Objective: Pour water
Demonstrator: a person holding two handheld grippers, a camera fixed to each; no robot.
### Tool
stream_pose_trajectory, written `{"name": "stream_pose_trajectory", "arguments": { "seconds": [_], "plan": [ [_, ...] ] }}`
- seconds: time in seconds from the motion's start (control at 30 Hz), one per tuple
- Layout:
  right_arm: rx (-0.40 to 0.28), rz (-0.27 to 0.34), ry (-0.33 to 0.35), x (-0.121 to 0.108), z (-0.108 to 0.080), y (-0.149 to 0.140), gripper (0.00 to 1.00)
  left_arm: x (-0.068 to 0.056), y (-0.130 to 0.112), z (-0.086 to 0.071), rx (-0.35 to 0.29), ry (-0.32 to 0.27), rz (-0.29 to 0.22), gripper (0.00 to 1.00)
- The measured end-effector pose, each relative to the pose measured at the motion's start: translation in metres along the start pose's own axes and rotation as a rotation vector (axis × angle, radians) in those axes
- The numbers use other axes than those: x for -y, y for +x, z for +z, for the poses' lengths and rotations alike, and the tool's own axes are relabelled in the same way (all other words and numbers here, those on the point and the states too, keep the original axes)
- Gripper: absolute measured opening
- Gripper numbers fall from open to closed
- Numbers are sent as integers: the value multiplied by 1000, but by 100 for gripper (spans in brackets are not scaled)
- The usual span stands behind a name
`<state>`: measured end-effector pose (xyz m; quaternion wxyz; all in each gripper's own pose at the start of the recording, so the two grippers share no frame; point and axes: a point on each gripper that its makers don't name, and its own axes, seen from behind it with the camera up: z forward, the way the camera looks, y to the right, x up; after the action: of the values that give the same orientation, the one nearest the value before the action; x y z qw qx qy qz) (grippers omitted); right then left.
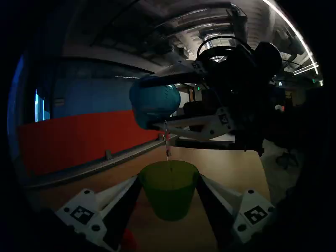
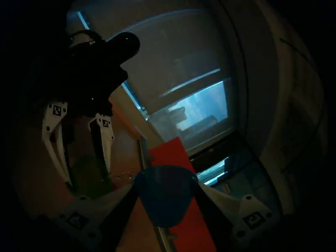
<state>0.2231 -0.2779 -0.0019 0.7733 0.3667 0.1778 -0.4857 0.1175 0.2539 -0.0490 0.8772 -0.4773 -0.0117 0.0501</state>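
While the wooden counter [image 1: 239, 168] spread beneath everything and a red wall panel [image 1: 84, 138] ran along its far side, we had both claws loaded. In the left gripper view the right claw [image 1: 150, 103] sat above and just ahead of the left claw [image 1: 168, 185]. Its two white fingers were narrowed onto the blue cup [image 1: 153, 98], one above it and one below. Our left claw was likewise drawn in on the green cup [image 1: 169, 193], a finger against each flank, low in the middle of that view. We could not tell whether the cup's base rested on the counter.

What the pour turned on was the vertical line-up: the blue cup hung directly over the green cup's open mouth, clear of its rim. The green cup stood upright, long axis plumb, mouth facing up. The blue cup was tipped well over, and we judged its long axis nearer level than plumb, with its lowest lip aimed down at the green one. The exact angle was lost in the dim light.

A thin stream of water [image 1: 167, 147] fell from that lip into the green mouth, so we judged the pour under way. Any sideways drift of either claw would likely have put water on the counter.
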Motion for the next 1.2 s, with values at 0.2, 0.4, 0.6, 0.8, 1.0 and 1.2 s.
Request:
{"name": "stream_pose_trajectory", "arguments": {
  "seconds": [0.2, 0.4, 0.6, 0.8, 1.0, 1.2],
  "plan": [
    [3, -34, -10, -4, 0, -1, 91, -2, 1, 1, 0, -4, 2, 88],
    [5, -56, -15, -6, 1, -3, 91, -3, -1, 2, 4, -5, 3, 88],
    [9, -81, -16, -5, 1, -3, 91, -4, -3, 2, 6, -7, 4, 88],
    [5, -96, -18, -6, 0, -1, 91, -3, -3, 2, 7, -7, 4, 88],
    [5, -123, -23, -6, 0, -1, 91, -3, -1, 2, 4, -8, 2, 88],
    [3, -139, -27, -8, 0, 1, 91, -3, 0, 2, 3, -8, 2, 88]
  ]
}}
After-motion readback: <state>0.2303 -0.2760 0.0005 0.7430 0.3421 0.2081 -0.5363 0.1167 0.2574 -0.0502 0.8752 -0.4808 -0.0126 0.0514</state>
